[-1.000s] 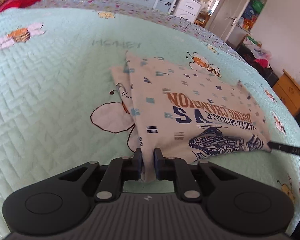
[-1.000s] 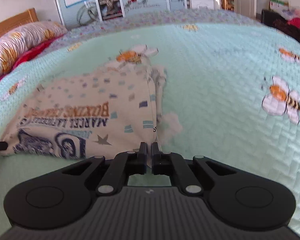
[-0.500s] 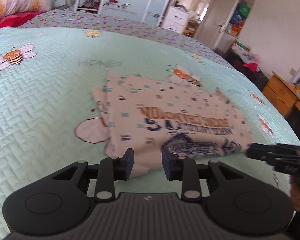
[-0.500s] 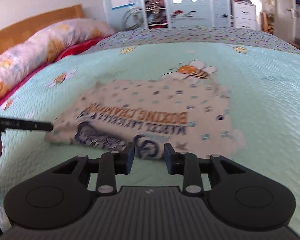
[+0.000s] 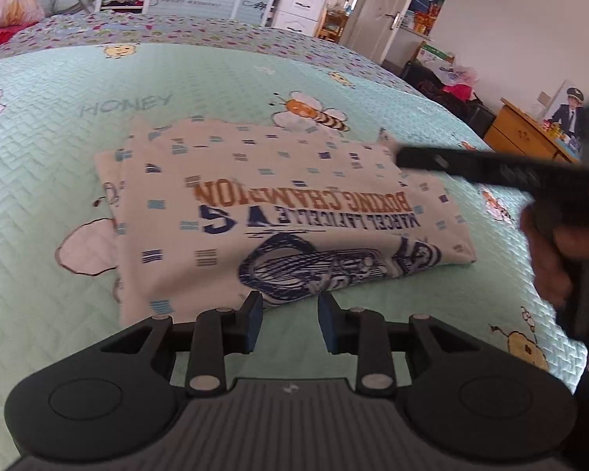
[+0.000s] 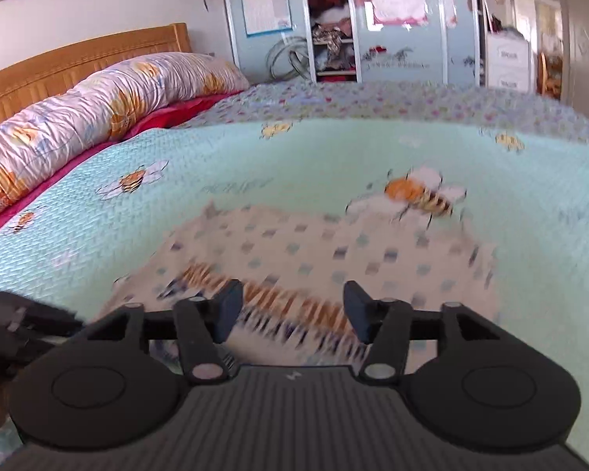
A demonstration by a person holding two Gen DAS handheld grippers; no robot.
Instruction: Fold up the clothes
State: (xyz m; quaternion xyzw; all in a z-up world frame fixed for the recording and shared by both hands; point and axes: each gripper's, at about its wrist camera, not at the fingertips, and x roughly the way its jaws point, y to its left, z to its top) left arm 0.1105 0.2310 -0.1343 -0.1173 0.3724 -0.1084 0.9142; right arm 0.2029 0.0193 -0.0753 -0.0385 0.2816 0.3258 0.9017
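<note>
Now folded shirt flat on bedspread, long axis crosswise, left fingers apart, right fingers opening, both empty

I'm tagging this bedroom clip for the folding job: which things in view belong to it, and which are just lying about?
Part of the job:
- cream printed T-shirt, folded flat on the bed
- left gripper, open, empty
- right gripper, jaws opening, nothing held

Just lying about:
- mint-green quilted bee bedspread
- rolled floral quilt
- wooden headboard
- white drawer unit
- wooden cabinet
</note>
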